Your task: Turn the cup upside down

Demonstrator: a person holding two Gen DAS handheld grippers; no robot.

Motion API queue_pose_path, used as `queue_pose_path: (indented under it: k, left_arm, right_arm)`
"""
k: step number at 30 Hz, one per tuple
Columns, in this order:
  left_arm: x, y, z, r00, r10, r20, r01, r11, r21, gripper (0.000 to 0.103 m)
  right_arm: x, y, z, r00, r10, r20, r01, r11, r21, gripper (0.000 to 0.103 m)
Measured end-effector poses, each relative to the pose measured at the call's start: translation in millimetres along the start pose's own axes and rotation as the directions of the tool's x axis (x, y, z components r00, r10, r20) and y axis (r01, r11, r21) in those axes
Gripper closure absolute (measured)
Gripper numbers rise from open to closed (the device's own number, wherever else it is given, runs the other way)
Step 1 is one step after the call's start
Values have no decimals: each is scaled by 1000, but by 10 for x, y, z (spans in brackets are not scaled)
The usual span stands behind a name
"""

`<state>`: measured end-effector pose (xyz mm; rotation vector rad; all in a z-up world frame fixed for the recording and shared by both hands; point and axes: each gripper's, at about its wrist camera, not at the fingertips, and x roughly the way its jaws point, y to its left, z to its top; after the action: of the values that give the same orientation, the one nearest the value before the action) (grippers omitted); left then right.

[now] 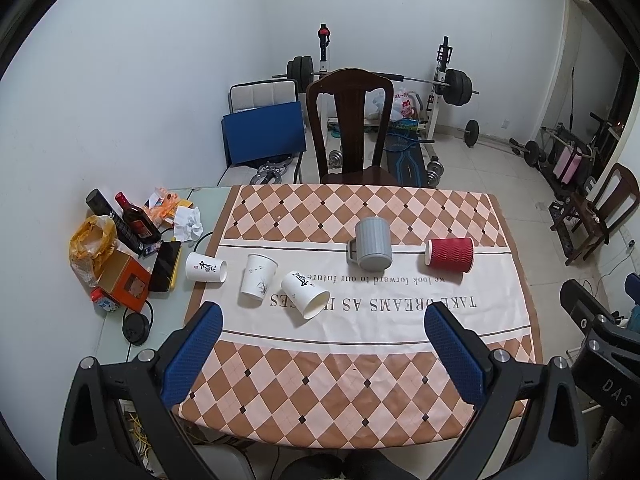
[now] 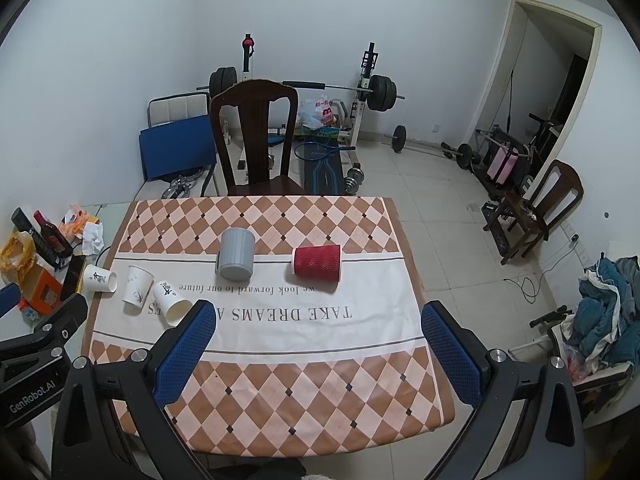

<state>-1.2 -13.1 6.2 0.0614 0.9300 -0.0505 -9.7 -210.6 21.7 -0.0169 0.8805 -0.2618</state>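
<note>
Several cups are on the checkered tablecloth point(image 1: 360, 392). A grey ribbed mug point(image 1: 373, 245) point(image 2: 237, 255) is upside down near the middle. A red ripple paper cup point(image 1: 450, 255) point(image 2: 317, 263) lies on its side to its right. Three white paper cups are at the left: one on its side point(image 1: 205, 267) point(image 2: 100, 279), one upside down point(image 1: 259, 277) point(image 2: 138, 285), one on its side point(image 1: 306, 294) point(image 2: 170, 303). My left gripper point(image 1: 322, 344) and right gripper point(image 2: 318, 340) are both open and empty, above the table's near part.
Bottles point(image 1: 134, 220), bags, an orange box point(image 1: 126, 284) and tissues crowd the table's left edge. A dark wooden chair point(image 1: 348, 124) stands at the far side. Weights and a barbell rack point(image 1: 444, 76) are behind. Another chair point(image 2: 536, 208) stands at the right.
</note>
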Motion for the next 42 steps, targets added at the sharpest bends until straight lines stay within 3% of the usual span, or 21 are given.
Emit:
queue_pose_path:
  k: [42]
  left_arm:
    - [-93, -83, 78, 1000, -4, 14, 4, 1000, -3, 0]
  right_arm:
    - [-51, -72, -12, 1000, 1, 1, -1, 1000, 1, 0]
